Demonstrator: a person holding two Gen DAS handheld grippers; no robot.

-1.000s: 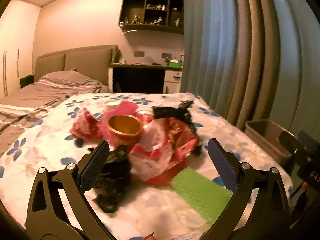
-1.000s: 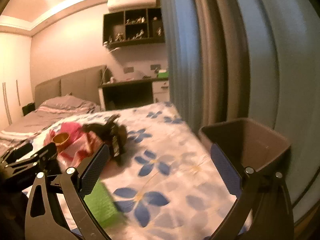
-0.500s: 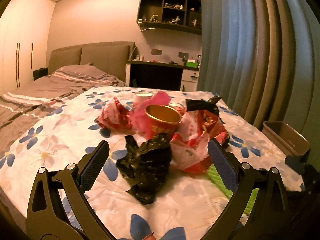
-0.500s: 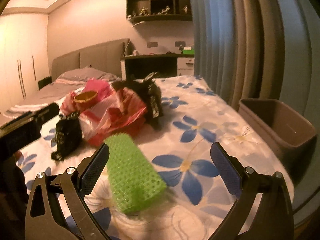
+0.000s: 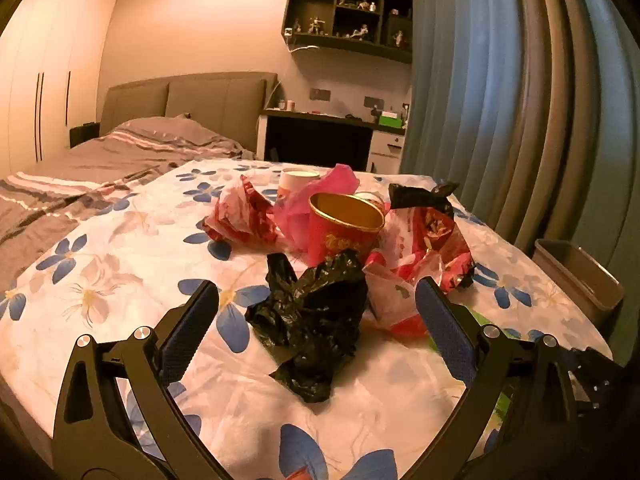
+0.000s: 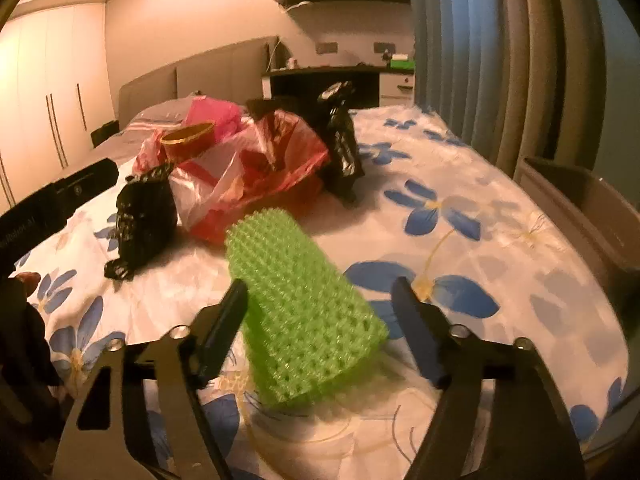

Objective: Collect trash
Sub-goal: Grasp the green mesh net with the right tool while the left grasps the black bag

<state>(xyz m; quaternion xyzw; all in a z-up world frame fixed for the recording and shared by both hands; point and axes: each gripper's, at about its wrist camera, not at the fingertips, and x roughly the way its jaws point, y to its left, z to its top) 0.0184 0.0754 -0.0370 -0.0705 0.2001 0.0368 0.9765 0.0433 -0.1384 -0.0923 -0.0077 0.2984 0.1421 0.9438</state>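
Both grippers are coming lower over the bed (image 6: pixel 500 184): the right gripper (image 6: pixel 320 304), jaws just closing, is straddling the soft, light green foam netting (image 6: pixel 304 304) mid-length without pinching, while the left gripper (image 5: pixel 316 312) is gaping around the limp black bag (image 5: pixel 316 320).

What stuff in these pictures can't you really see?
- Bin, both views: inside hidden by its wall, and the right wrist view cuts it off.
- Shelf figures, left wrist view: too small.
- Green foam net, left wrist view: mostly hidden behind the left gripper.
- White cup, left wrist view: half hidden by pink bag.
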